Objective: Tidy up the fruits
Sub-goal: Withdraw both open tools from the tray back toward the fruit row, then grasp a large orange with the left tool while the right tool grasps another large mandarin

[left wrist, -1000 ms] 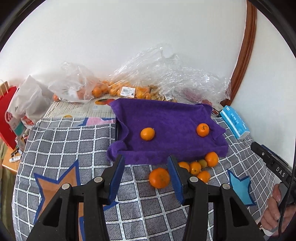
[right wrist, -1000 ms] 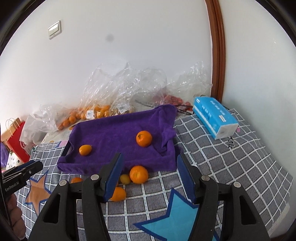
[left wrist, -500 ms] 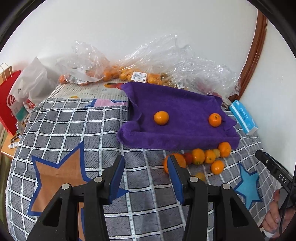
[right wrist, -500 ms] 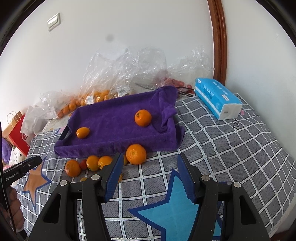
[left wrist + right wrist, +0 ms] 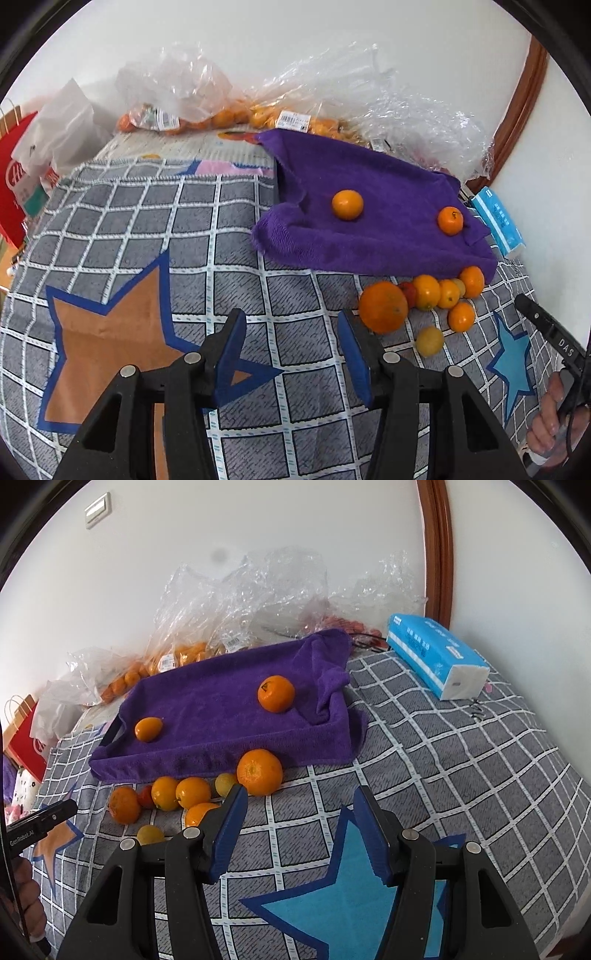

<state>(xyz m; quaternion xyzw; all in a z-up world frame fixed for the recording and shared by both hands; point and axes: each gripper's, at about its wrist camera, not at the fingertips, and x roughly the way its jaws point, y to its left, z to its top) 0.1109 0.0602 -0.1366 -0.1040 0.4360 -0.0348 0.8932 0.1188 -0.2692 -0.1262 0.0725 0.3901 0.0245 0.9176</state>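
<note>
A tray covered by a purple towel (image 5: 373, 236) (image 5: 221, 709) holds two oranges (image 5: 347, 205) (image 5: 450, 220). Several loose oranges and small yellow fruits lie in front of the tray on the checked cloth, the biggest orange (image 5: 383, 307) (image 5: 259, 771) among them. My left gripper (image 5: 291, 354) is open and empty, just left of the biggest orange in its view. My right gripper (image 5: 299, 827) is open and empty, just in front of the large orange in its view.
Clear plastic bags with more oranges (image 5: 221, 114) (image 5: 177, 653) lie by the wall behind the tray. A blue tissue pack (image 5: 436, 657) (image 5: 498, 225) sits at the right. A red paper bag (image 5: 18, 184) and white bag stand at the left.
The left gripper has pulled back and swung left, so the big orange now sits to the right of its right finger. The right gripper has drawn back a little and tilted down.
</note>
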